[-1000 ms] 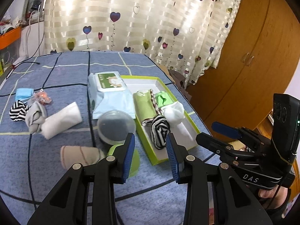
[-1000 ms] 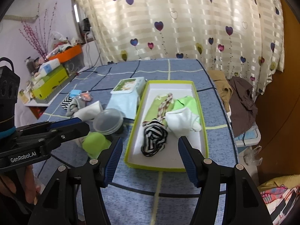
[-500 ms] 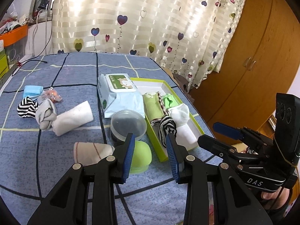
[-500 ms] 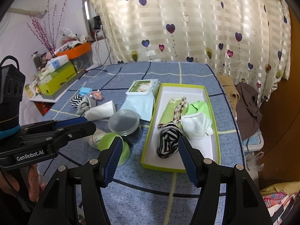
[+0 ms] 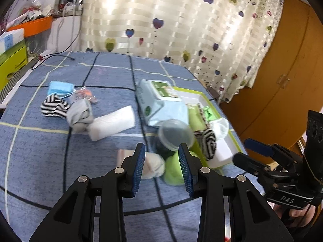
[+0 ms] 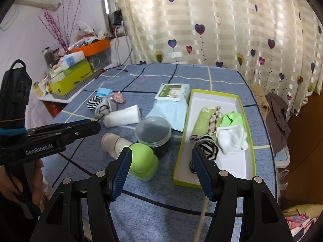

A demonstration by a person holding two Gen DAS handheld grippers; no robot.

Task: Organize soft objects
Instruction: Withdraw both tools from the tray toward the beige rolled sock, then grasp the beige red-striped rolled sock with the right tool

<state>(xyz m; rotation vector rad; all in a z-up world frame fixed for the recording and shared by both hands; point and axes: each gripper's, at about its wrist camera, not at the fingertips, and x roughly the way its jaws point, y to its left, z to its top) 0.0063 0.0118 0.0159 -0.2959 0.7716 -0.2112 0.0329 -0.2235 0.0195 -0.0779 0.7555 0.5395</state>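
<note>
both my tongs, left (image 5: pixel 161 168) & right (image 6: pixel 159 168), gape apart w/ nothing held, above rolled lime-green soft cloth (image 6: pixel 143 162) on blue checked tabletop (image 6: pixel 153 205).

Daylight glows through the far curtain (image 6: pixel 212 20); the left wrist view is motion-blurred, both views bend and darken at edges.

- green tray (image 6: pixel 248 129), right of centre, holds rolled socks: green, striped, white
- beige sock roll (image 6: pixel 113 143) and white roll (image 6: pixel 123 117) lie left of it
</note>
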